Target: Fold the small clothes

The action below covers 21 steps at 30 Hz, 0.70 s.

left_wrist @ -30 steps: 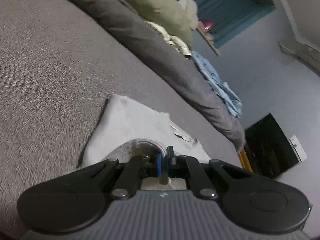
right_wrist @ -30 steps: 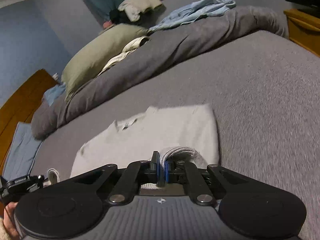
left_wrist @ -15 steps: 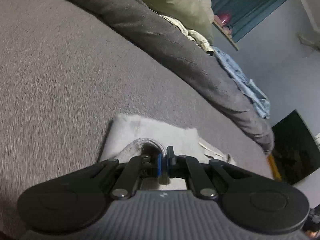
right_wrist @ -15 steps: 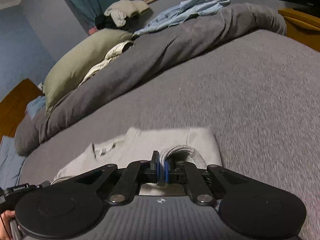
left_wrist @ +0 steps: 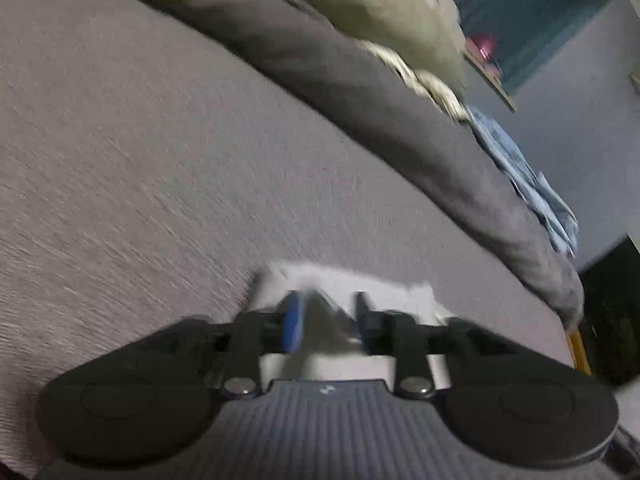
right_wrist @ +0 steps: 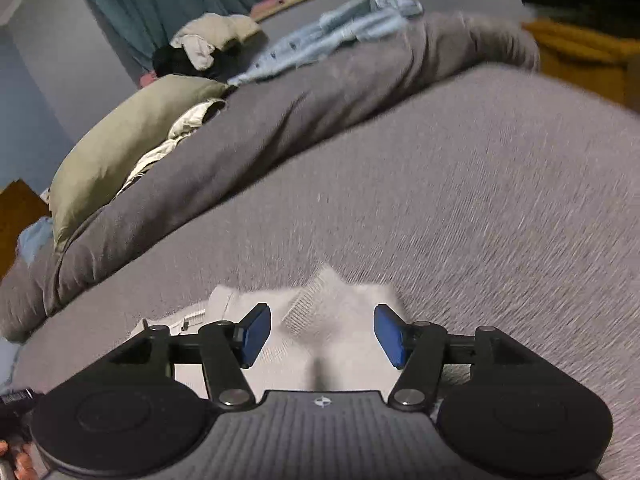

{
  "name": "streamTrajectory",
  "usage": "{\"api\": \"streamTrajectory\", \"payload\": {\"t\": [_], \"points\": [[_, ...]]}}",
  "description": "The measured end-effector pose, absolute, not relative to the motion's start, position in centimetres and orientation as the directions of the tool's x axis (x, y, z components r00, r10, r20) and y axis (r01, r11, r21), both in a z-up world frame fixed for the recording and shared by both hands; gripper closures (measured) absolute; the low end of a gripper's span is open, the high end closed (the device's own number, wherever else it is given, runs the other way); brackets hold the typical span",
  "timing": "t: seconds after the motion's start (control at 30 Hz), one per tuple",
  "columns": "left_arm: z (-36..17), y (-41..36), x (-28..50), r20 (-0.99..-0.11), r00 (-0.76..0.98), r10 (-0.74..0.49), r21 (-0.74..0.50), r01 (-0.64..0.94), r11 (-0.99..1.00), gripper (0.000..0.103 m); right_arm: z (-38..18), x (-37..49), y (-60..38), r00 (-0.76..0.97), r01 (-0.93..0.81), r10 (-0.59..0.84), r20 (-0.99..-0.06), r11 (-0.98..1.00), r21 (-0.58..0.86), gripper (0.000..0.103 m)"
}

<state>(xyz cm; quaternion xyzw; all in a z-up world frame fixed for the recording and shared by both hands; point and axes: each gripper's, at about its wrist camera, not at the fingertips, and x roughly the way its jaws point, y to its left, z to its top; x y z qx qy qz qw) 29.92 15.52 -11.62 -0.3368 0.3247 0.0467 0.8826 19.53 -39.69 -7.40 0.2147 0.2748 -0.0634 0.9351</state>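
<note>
A small light grey knit garment point(right_wrist: 332, 320) lies folded on the grey bed cover point(right_wrist: 480, 200). In the right wrist view my right gripper point(right_wrist: 322, 334) is open, its blue pads either side of the ribbed hem, which rests loose on the garment. In the blurred left wrist view my left gripper point(left_wrist: 326, 320) is partly open, with a fold of the same garment point(left_wrist: 340, 280) lying between the fingers.
A rolled grey duvet point(right_wrist: 280, 112) runs along the far side of the bed, with an olive pillow point(right_wrist: 120, 144) and a light blue garment point(right_wrist: 332, 28) on it. A wooden bedside piece point(right_wrist: 580, 56) stands far right. Teal curtains hang behind.
Both grippers were shut on the garment's hem and carried it forward over the garment. Now both have opened and the hem has dropped from the right gripper.
</note>
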Motion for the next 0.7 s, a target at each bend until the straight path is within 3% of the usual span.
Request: {"api": "streamTrajectory", "payload": {"t": [0.17,0.37,0.7], "points": [[-9.9,16.7,27.9,-0.616,0.779,-0.117,-0.535,-0.305,0.788,0.062,-5.0,15.4,-40.4,0.828,0.234,-0.021,-0.560,0.920,0.313,0.043],[-9.0,14.2,21.8,-0.671,0.734,-0.100,-0.320,-0.166,0.933,0.062,-4.3,8.0,-40.5,0.789,0.216,-0.041,-0.613,0.952,0.215,0.042],[-11.7,10.4,14.3,-0.686,0.727,-0.034,-0.134,-0.080,0.988,0.059,-9.3,1.9,-38.1,0.781,0.199,-0.042,-0.624,0.962,0.185,0.042]]}}
